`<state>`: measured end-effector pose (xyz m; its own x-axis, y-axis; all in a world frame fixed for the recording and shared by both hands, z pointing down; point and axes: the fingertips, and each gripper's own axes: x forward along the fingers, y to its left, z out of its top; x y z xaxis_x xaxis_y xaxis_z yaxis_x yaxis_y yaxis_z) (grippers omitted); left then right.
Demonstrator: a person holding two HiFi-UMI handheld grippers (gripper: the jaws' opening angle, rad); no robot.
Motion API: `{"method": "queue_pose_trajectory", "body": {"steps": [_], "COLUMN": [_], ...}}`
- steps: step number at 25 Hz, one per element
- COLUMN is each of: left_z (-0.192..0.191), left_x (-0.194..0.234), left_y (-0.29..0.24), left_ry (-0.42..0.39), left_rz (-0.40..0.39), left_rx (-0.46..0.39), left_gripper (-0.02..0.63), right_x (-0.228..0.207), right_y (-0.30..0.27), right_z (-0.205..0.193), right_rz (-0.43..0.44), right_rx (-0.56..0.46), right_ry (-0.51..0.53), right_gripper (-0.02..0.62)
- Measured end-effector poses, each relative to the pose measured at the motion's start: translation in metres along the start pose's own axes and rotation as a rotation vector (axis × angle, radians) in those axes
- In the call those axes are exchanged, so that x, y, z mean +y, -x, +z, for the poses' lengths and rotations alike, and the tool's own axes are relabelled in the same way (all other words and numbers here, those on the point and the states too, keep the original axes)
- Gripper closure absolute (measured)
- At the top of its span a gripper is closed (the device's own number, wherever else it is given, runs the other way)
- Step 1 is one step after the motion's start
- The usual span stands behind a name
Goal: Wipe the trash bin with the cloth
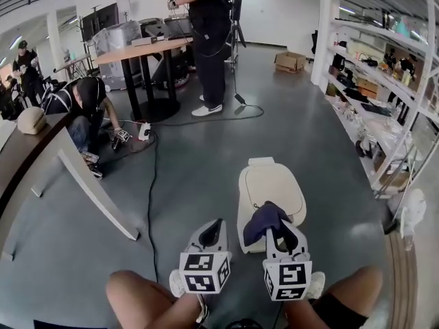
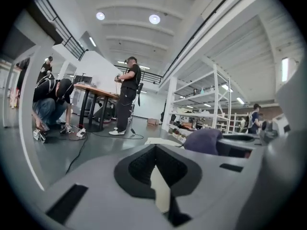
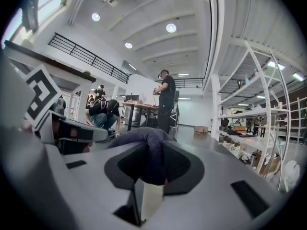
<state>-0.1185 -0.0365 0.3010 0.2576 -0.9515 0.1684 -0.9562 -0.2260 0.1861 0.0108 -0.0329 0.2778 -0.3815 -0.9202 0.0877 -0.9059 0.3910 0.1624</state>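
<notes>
Cloth (image 1: pixel 265 219) is pinched in your right tongs (image 1: pixel 276 229), which are closed on a fold of it with the rest bunched over the tips. It sits over the near edge of the bin (image 1: pixel 271 181), at 6 o'clock on its lid. The bin stands on the floor (image 1: pixel 192 163) just ahead of your knees. Your left tongs (image 1: pixel 214 230) are closed with nothing in them, just beside the bin at its 8 o'clock.

To wipe well, I judge you should press the bunched cloth flat onto the lid and stroke toward 12 o'clock, bracing the bin with the left tongs if it slides.

Only the head view shows the whole bin and where the cloth lies over it. The right gripper view shows the pads biting the fold, but not whether the cloth touches the lid.
</notes>
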Motion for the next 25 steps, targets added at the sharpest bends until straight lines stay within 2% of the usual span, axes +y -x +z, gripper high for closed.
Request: {"method": "queue_pose_trajectory", "body": {"steps": [5,9,13,19,22,25], "left_z": [0.028,0.035,0.03,0.034,0.033,0.028], "left_x": [-0.023,-0.048,-0.067,-0.075,-0.081,-0.089], "left_y": [-0.002,0.003,-0.006,-0.014,-0.021,-0.026], "left_ry": [0.003,-0.065,-0.128,-0.054,-0.06,-0.104], "left_rz": [0.005,0.026,0.045,0.053,0.058,0.042], "left_rx": [-0.049,-0.044,-0.054,-0.04,-0.05,-0.07], "left_gripper": [0.606,0.606,0.606,0.606,0.606,0.606], "right_x": [-0.026,-0.037,-0.048,-0.061,-0.068,-0.083], "right_y": [0.005,0.014,0.009,0.013,0.015,0.015], "right_z": [0.016,0.024,0.017,0.001,-0.001,-0.006], "right_rz": [0.018,0.126,0.22,0.197,0.192,0.148], "right_rx": [0.046,0.068,0.041,0.002,0.015,0.028], "right_ry": [0.034,0.06,0.084,-0.023,-0.057,-0.067], "right_gripper": [0.508,0.508,0.508,0.508,0.508,0.508]}}
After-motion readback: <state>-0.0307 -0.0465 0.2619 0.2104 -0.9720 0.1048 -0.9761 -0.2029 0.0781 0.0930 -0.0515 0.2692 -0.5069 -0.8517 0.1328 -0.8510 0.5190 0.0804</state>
